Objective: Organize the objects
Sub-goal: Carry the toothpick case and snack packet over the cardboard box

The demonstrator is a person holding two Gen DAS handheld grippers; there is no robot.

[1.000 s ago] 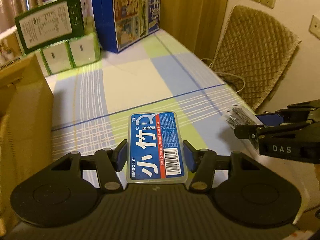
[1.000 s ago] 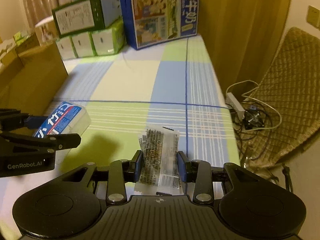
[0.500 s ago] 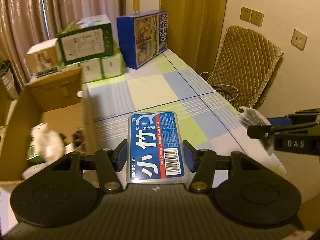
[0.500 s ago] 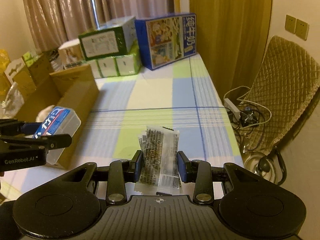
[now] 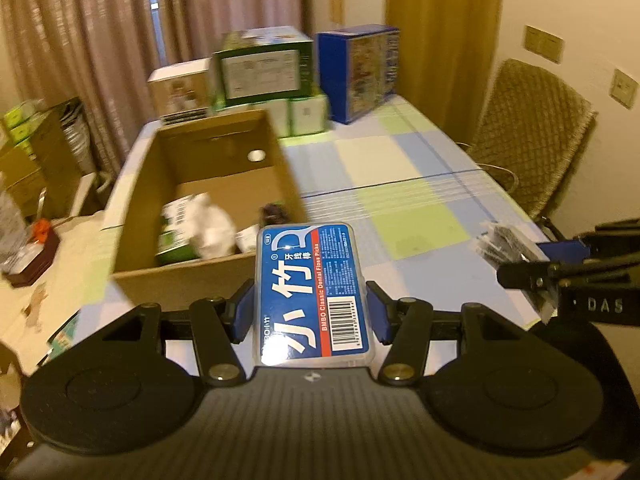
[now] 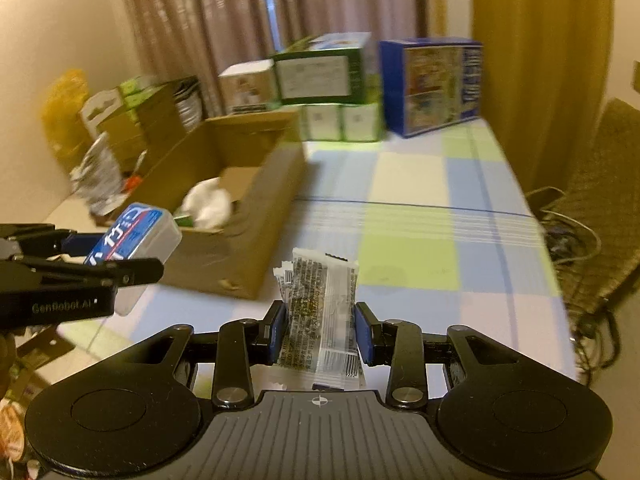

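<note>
The floss pick box [image 5: 314,294] sits lengthwise between the fingers of the left gripper [image 5: 312,310], clamped on both long sides, held just right of the open cardboard box [image 5: 184,280]. Its blue label reads "BMBO Classic Dental Floss Picks". The right gripper [image 6: 320,330] grips the clear snack packets [image 6: 320,312] upright, further right of the cardboard box. Its side reads "DAS"; the left's reads "GenRobot.AI".

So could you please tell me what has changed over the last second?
Both hand-held grippers rose and swung left, bringing the open cardboard box into view. The left hand-held gripper stays shut on the floss pick case, the right on the snack packets. Nothing was released.
</note>
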